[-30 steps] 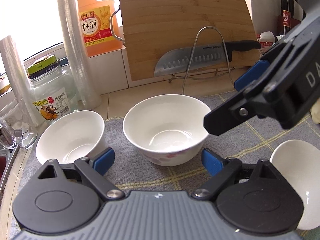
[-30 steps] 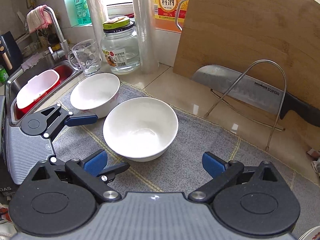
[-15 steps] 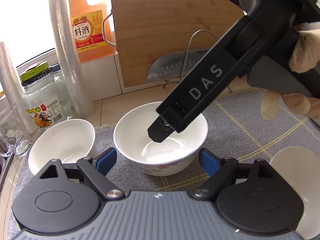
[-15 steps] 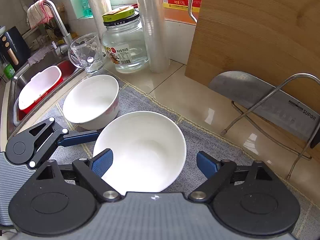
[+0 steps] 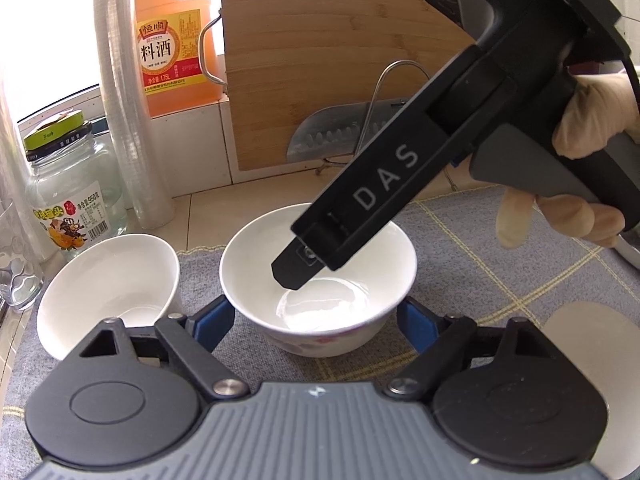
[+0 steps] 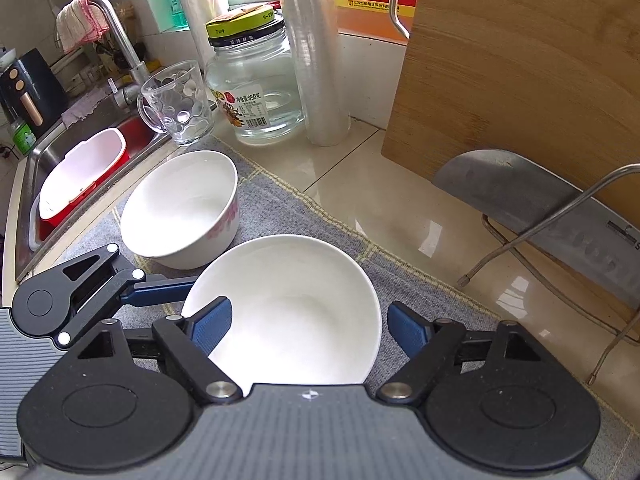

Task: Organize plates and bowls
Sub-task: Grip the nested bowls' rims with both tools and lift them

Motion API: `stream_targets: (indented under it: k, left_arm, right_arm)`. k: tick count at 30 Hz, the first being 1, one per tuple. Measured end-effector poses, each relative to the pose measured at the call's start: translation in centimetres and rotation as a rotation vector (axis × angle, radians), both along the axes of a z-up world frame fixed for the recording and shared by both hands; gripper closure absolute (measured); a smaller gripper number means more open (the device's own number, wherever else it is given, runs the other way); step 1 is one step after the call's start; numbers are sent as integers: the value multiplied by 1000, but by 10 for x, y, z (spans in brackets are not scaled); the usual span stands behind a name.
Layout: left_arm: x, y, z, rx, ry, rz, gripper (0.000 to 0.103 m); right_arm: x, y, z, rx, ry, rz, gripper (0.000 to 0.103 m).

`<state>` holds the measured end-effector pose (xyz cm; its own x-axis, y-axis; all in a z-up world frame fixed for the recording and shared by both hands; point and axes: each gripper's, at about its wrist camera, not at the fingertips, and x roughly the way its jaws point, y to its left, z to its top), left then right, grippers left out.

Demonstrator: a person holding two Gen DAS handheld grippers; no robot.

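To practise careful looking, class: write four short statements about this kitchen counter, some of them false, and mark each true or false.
1. The near bowl and the far bowl both stand on the grey mat. True.
2. The bowls are stacked. False: they stand side by side.
3. The glass jar has a red lid. False: its lid is yellow-green.
4. A knife rests in front of the wooden board. True.

A white bowl (image 6: 288, 312) with a pink floral base sits upright and empty between the right jaws. A second matching bowl (image 6: 182, 208) stands upright just beyond the left jaw.
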<state>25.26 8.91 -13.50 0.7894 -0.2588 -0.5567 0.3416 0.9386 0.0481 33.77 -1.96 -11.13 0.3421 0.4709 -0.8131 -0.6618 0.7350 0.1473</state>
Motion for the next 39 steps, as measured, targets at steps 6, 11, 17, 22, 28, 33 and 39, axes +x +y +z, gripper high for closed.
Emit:
stream_targets:
  k: [6,11,17,22,28,33,39]
  left_arm:
    - [1,2,0,-7,-1,-18,15]
    - [2,3,-1,-11,0,-27,15]
    - [1,3,-1,-15,1,-36,15]
    - [1,3,0,-12,10,-44,16]
    - [-4,1,5,6,13,-57,16]
    - [-13,-1,17,18,24,-71,16]
    - [-29,-4,29,30,23,-91,16]
  right_arm:
    - [1,3,-3,-2,10,13,16]
    - [2,5,-4,-5,15,24,18]
    - [4,6,-5,-6,25,28,18]
    - [6,4,-4,8,47,18,18]
    - [2,2,0,18,67,9,18]
    - [-4,-2,8,39,86,-5,18]
    - [-18,-9,23,71,114,-25,18]
